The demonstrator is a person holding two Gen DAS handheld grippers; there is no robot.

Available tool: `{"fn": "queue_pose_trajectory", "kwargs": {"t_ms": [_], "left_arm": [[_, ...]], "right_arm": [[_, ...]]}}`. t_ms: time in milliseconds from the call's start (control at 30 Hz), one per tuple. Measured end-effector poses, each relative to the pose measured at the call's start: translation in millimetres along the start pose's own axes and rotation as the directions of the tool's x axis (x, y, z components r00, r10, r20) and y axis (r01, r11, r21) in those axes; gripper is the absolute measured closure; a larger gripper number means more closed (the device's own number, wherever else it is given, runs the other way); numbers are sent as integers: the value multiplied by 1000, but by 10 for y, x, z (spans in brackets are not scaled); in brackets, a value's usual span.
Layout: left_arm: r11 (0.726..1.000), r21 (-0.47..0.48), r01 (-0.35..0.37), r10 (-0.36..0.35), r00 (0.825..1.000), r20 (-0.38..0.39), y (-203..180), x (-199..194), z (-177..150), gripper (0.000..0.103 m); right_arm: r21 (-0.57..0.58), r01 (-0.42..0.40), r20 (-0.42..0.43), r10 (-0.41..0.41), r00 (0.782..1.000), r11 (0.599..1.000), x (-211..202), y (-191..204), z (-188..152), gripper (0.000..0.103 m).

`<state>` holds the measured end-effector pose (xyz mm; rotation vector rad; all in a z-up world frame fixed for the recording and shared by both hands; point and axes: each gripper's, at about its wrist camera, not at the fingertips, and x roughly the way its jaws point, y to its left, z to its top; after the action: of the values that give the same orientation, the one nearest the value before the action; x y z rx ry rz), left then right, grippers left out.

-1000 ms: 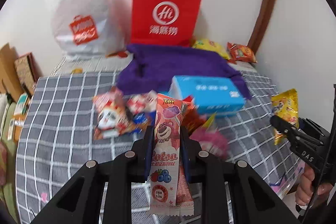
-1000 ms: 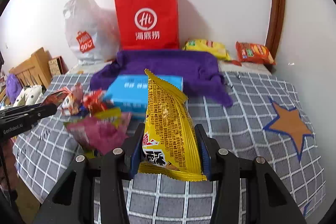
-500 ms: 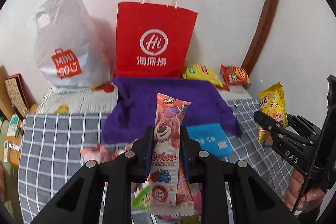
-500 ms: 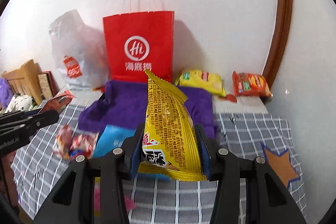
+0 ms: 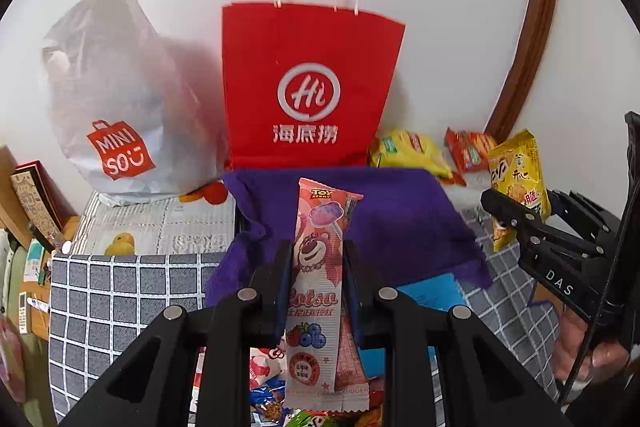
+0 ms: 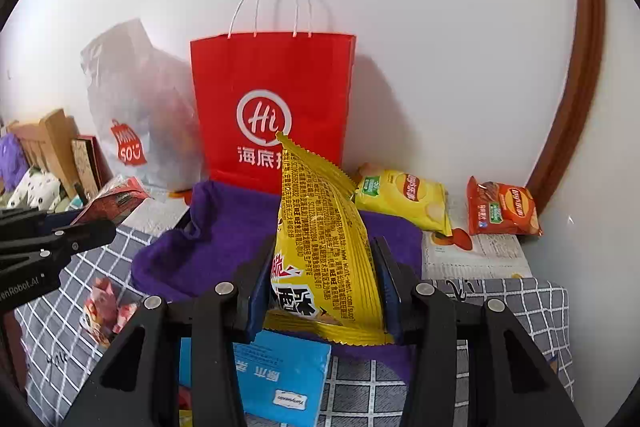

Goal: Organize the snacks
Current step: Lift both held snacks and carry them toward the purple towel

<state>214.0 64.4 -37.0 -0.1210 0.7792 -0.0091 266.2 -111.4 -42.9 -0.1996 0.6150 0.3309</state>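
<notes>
Pink snack stick: a long, narrow pink packet (image 5: 318, 291) printed with a pink bear, berries and "Lotsa"; it stands upright between the fingers of the left tongs, raised above the surface.
Yellow snack bag: a puffy yellow packet (image 6: 324, 251) with a serrated top edge and small black print, upright and leaning a little left; also seen from the left wrist view (image 5: 516, 183).
Left tongs: (image 5: 316, 287) closed to a narrow gap, both fingers pressing the sides of the pink snack stick.
Right tongs: (image 6: 324, 287) partly closed, clamping the lower half of the yellow snack bag.
Red paper bag: (image 6: 276, 107) upright against the wall, white handles, top open; contents not visible.
White plastic bag: (image 5: 116, 99) beside the red paper bag, bulging; contents unclear.
Purple cloth: (image 6: 224, 231) crumpled in front of the red paper bag.
Chip bags: one yellow (image 6: 404, 199), one red-orange (image 6: 502, 213), by the wall.
Blue box: (image 6: 280, 375) below the right tongs.
Surface: grey checked cloth (image 5: 120, 291), loose wrappers (image 6: 106, 307) on it.
</notes>
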Motion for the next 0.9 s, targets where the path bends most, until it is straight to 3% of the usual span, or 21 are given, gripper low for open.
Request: {"fn": "queue_pose_trajectory", "kwargs": {"t_ms": [67,167,433,900], "left_arm": [[1000,-5,18,-18,1000,0,29,34,30,80],[1000,-1,27,-27,1000,0,34,94,68,80],[998,-36,50,-49,999,21,97,212,166,80],[998,-60,-10,12,1000,29,332,780,672,80]], "right_arm": [[-5,2,-28,-2,1000,1000,34,-17,-31,57],[-8,37,-17,-38,999,999,-6,-30,-82,57],[8,32,-11,-32,999,999,175,74,-4,57],[-64,34,-3,-35,999,997,789,133,490,57]]}}
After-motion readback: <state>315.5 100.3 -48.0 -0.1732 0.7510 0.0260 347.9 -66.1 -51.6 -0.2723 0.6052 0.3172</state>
